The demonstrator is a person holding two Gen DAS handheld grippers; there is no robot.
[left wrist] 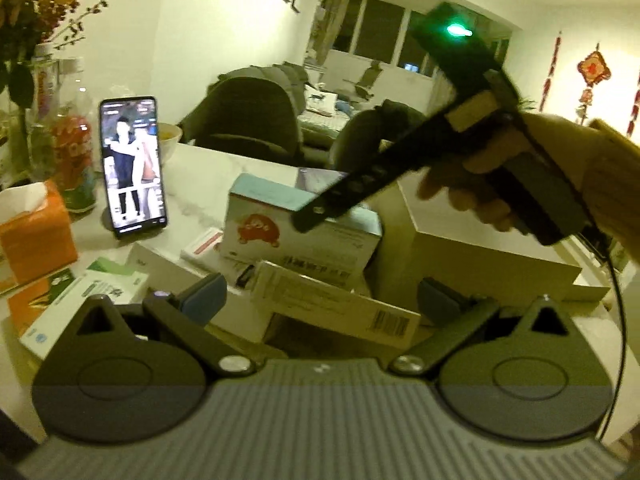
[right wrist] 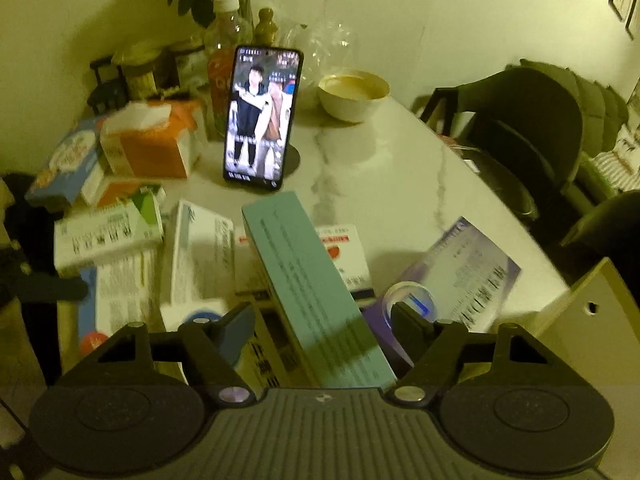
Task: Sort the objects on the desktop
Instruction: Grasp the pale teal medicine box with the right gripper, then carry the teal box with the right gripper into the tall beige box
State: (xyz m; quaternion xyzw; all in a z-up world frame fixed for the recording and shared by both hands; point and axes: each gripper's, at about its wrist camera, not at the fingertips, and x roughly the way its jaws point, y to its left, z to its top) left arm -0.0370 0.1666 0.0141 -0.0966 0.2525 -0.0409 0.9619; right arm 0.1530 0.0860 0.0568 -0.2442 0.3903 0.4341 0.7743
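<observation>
Several medicine boxes lie in a heap on the white marble table. A box with a teal top and a red picture on its side stands on the heap; it also shows in the right wrist view, between my right gripper's fingers. My right gripper is open around that box, not closed on it; in the left wrist view it reaches down to the box's top. My left gripper is open and empty, above a long white box with a barcode.
A lit phone stands upright mid-table. An orange tissue pack, bottles, a white bowl and a flower vase stand behind. A large white box is at the right. A purple box lies by it. Dark chairs stand past the table edge.
</observation>
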